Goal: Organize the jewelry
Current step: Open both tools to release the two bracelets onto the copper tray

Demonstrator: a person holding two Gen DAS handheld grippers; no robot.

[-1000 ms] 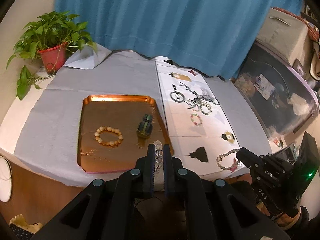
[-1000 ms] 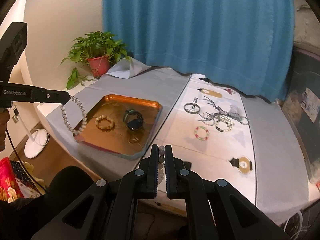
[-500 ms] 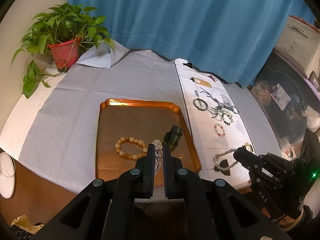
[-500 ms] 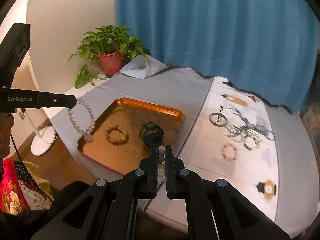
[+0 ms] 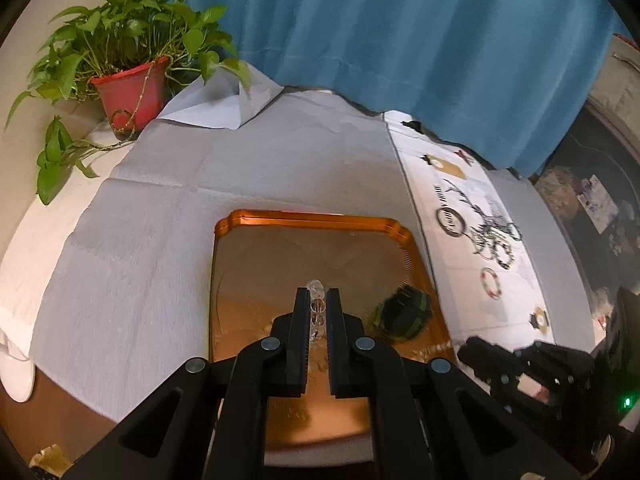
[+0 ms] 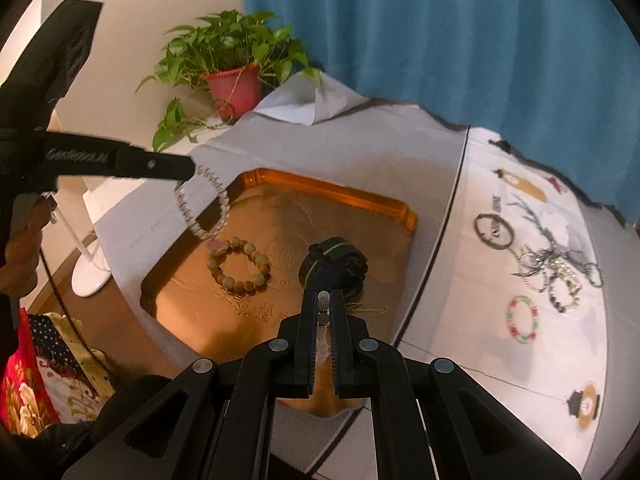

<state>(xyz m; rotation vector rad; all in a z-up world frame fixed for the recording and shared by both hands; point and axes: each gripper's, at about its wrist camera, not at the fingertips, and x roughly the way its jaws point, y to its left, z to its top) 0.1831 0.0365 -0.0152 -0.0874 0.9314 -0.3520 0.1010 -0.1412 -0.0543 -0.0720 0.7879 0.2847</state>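
Room: a blue curtain (image 5: 400, 40) hangs behind the surface (image 5: 140, 240), which is draped in pale grey cloth; a green plant in a red pot (image 5: 128, 92) stands at its far left corner.
Change: over the last second both hand-held grippers have swung in from the printed white runner (image 6: 520, 280) side until they hang above the tray, each carrying a bracelet; I judge the drop-off to be next.
Left hand-held gripper (image 5: 318, 304): jaws pinched nearly shut on a clear-beaded bracelet (image 6: 202, 204), whose loop dangles over the tray's left edge.
Right hand-held gripper (image 6: 323, 300): jaws clamped on a grey-beaded bracelet (image 6: 322, 312), above the tray's near edge.
Tray: a shiny copper-orange rectangular tray (image 6: 360, 200) lying left of centre on the surface; it holds a tan wooden-bead bracelet (image 6: 240, 262) near its left edge and a dark band with a green stripe (image 6: 334, 266) towards its right.
Runner: several bracelets (image 6: 560, 276) and a red-and-green beaded ring (image 6: 522, 320) are still waiting there.
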